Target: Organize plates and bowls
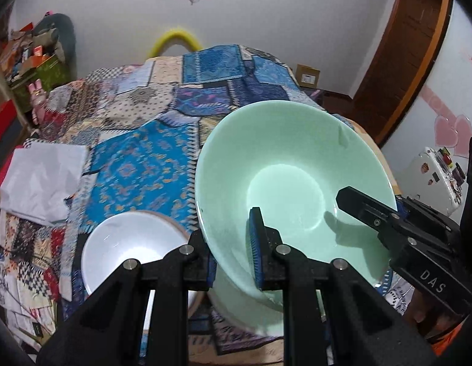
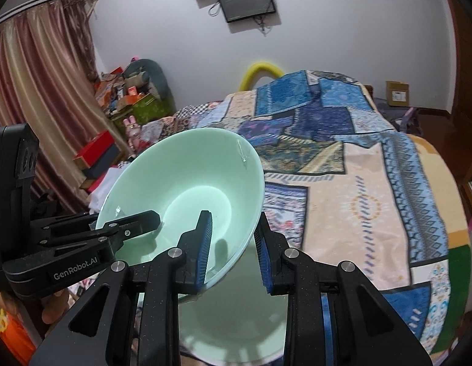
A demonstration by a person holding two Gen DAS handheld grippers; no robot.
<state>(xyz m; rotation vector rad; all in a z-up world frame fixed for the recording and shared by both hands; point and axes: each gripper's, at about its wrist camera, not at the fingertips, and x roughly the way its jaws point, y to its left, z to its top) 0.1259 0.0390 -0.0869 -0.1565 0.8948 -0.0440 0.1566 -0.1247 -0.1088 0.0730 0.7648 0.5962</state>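
A pale green bowl (image 1: 290, 164) is held tilted above the patchwork bedspread; it also shows in the right wrist view (image 2: 187, 177). My left gripper (image 1: 232, 244) is shut on its near-left rim, one pad inside and one outside. My right gripper (image 2: 232, 244) is shut on its right rim, and shows in the left wrist view (image 1: 367, 210) reaching in from the right. A white bowl (image 1: 129, 250) sits on the bedspread to the left. Another pale green dish (image 2: 236, 314) lies beneath the held bowl.
The patchwork bedspread (image 1: 138, 164) covers a bed. A folded white cloth (image 1: 40, 180) lies at its left edge. Boxes and clutter (image 2: 126, 97) stand along the left wall. A wooden door (image 1: 397, 61) is at the right.
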